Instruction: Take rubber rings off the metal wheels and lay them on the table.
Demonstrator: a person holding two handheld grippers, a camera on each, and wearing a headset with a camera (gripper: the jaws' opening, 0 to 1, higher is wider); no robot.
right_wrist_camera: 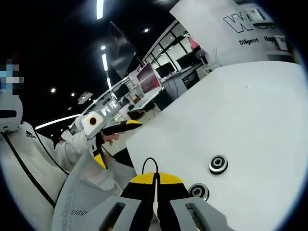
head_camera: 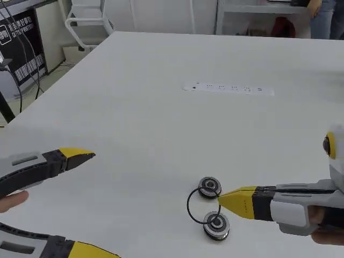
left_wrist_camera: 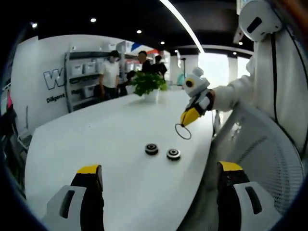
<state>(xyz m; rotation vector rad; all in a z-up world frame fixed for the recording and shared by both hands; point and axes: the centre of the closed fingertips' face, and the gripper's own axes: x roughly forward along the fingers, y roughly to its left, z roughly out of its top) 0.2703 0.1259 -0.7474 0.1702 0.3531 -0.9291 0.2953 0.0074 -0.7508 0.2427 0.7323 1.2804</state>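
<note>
A long white power strip lies flat, far across the worktop. A green plant in a white pot stands at one end. Three people stand near some shelves.

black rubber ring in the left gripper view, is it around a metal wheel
No, the thin black rubber ring hangs from the shut right gripper, apart from both round metal wheels.

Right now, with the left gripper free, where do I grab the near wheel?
Grip the near wheel across its outer rim, coming from above on its left side. It lies flat on the table as a low disc, so the rim is the only place with opposing faces. The right gripper, shut on the ring, comes in from the right. The left gripper is open.
</note>
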